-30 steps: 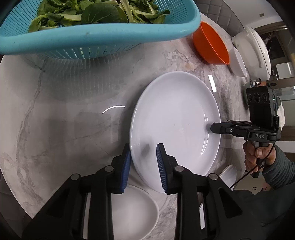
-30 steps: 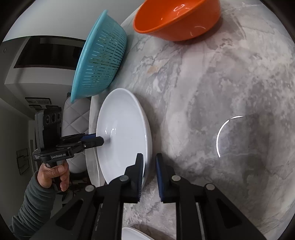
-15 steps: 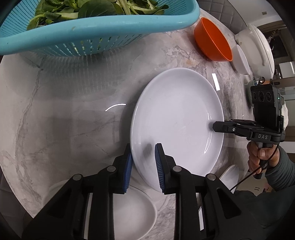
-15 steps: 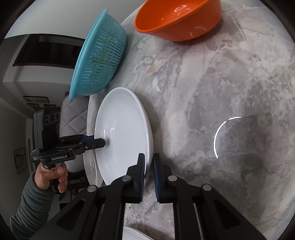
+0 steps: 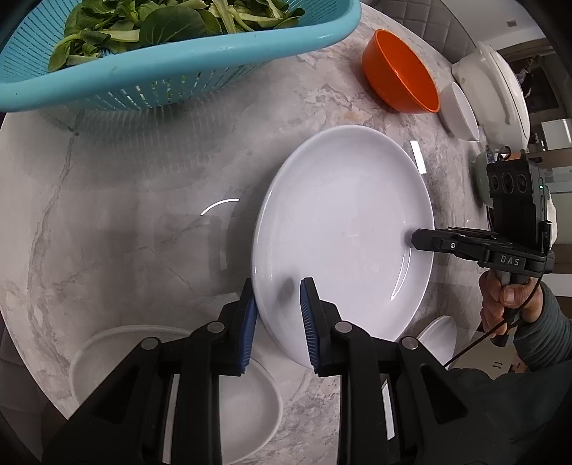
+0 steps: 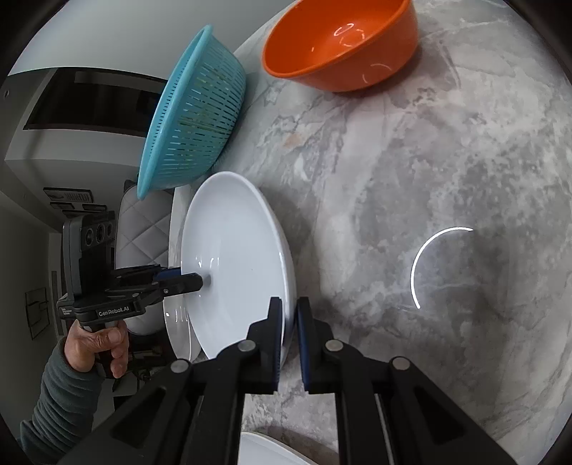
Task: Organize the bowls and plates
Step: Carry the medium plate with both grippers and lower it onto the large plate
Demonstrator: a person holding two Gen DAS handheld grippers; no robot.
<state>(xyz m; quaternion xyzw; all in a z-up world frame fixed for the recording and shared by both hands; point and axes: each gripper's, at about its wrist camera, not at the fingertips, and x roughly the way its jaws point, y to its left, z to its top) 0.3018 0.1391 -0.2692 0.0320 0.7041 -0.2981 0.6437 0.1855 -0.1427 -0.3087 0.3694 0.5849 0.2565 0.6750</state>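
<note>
While both grippers' jaws grip the white plate (image 5: 343,229), an orange bowl (image 5: 400,73) and colander (image 5: 143,60) sit beyond.

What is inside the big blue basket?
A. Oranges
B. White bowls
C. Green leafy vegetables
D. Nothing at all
C. In the left wrist view the blue basket is filled with green leafy vegetables; the white bowls and the orange bowl sit outside it on the marble table.
</note>
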